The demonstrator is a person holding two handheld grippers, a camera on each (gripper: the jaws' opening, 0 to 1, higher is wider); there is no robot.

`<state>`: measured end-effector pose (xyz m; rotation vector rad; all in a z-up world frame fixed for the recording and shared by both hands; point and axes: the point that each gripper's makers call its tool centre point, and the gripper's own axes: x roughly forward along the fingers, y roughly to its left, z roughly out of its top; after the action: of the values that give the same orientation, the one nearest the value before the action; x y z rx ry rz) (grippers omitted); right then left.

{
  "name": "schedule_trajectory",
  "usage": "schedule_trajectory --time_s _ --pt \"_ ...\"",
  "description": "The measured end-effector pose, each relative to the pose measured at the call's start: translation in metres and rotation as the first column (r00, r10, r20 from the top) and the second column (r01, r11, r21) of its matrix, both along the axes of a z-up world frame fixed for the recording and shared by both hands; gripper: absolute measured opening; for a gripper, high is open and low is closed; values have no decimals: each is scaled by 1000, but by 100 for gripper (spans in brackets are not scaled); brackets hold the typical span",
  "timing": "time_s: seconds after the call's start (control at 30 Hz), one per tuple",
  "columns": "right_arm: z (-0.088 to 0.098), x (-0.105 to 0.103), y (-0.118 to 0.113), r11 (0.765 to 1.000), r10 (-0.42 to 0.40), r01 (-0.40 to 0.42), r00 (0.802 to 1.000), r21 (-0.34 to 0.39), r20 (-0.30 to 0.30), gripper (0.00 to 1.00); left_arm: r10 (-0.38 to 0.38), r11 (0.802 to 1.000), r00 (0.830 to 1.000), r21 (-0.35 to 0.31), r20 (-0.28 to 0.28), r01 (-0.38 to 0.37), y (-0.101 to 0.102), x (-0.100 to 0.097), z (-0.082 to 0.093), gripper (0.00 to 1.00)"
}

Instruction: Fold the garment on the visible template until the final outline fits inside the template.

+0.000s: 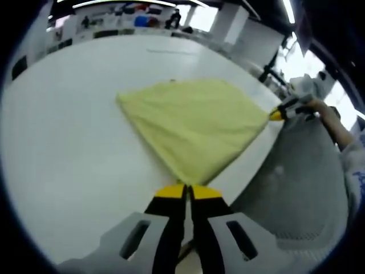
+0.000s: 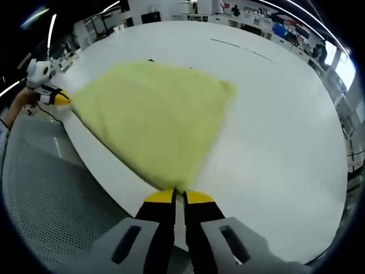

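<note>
The yellow garment (image 1: pixel 194 125) lies in the middle of the white desk (image 1: pixel 68 142). The left tool (image 1: pixel 188 191) at the bottom pinches one corner tight. The right tool (image 2: pixel 178 196) pinches another corner.

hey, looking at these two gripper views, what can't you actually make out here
- The fold template: the yellow garment covers the white table where it might lie, in both views.
- The garment corner held by the left gripper: hidden between its jaws.
- The far shelves: items too small and blurred, left gripper view.
</note>
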<state>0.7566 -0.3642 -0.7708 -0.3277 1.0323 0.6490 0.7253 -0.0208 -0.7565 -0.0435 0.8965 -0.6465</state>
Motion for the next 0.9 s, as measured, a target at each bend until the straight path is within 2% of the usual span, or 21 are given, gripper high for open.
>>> schedule_trajectory --time_s 0.27,0.4,0.7,0.8,0.9 --pt "5 3 -1 1000 6 -6 1000 -7 14 2 -8 1000 1000 -11 12 8 0 1 9 0" --pt "16 7 0 1000 4 -4 999 -3 37 2 -32 999 999 -10 33 32 1 5 21 0" --pt "45 14 2 1000 18 -19 995 13 100 2 -134 991 988 16 79 133 1 12 46 0" --pt "46 14 1 1000 15 -17 994 13 112 2 -158 987 985 25 72 157 1 10 45 0" --pt "38 7 1 1000 17 -18 996 16 87 2 -187 982 981 46 43 185 0 2 34 0"
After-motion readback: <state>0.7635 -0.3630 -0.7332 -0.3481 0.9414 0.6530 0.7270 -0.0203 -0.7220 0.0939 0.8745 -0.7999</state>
